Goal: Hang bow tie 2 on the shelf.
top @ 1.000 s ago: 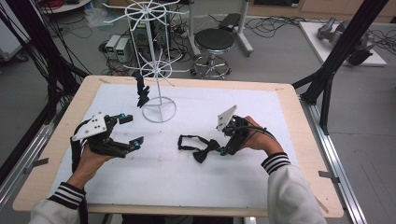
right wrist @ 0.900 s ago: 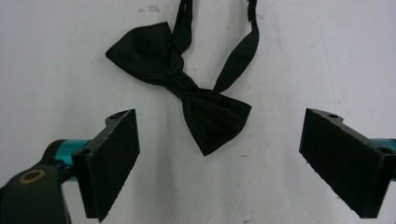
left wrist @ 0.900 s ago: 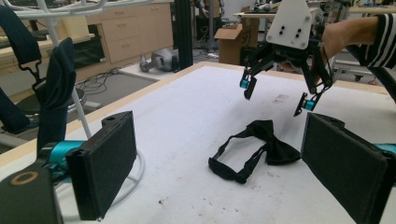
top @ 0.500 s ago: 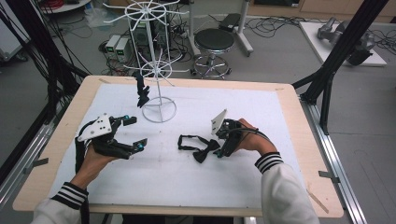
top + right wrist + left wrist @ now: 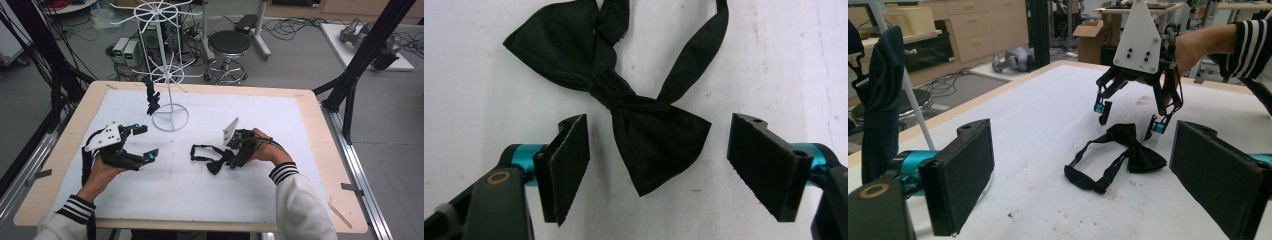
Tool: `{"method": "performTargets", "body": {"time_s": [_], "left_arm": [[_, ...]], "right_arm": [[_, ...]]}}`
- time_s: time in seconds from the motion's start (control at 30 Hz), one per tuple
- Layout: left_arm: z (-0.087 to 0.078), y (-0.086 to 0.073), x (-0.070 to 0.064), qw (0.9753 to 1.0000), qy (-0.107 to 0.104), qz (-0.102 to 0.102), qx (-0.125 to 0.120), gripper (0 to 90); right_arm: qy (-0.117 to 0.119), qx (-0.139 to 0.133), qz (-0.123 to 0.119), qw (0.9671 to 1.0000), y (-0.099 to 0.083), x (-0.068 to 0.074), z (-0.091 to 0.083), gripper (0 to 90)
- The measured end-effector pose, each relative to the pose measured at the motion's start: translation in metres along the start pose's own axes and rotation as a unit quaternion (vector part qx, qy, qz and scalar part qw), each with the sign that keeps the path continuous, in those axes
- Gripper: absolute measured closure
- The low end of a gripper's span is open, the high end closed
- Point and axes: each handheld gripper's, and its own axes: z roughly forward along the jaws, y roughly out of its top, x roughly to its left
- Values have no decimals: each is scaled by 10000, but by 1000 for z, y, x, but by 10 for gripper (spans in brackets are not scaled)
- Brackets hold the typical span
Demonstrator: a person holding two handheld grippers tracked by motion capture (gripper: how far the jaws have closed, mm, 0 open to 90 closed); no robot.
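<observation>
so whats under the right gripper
A black bow tie lies flat on the white table cover, one wing between the right gripper's open jaws. Whatever is beneath the tie is hidden.

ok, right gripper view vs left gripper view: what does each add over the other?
Right gripper view: the bow tie close up from above, one wing between its own open jaws, knot and fabric folds plain. Left gripper view: the right gripper hanging open over the tie, the strap loop lying flat, a dark item on the white rack. Both: the tie on the white table cover, not gripped.
</observation>
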Motion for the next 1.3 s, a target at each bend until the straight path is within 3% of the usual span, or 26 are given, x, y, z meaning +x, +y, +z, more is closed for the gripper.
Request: {"method": "performTargets", "body": {"time_s": [0.37,0.6,0.77,0.87,1.03,1.3], "left_arm": [[0,-1,1,10000,5,-10,-15,112],[0,-1,1,10000,1,-15,-20,111],[0,-2,0,10000,7,-28,-14,111],[1,-2,0,10000,-7,-32,-8,111],[1,-3,1,10000,-1,-22,10,112],[0,-2,0,10000,-14,-7,7,111]], "right_arm": [[120,-28,100,9999,0,-2,2,401],[308,15,155,9994,1,0,0,551],[409,65,140,9990,3,0,-1,736],[424,75,225,9988,4,0,-1,790],[603,35,297,9977,5,0,0,808],[590,-216,357,9974,7,0,-5,807]]}}
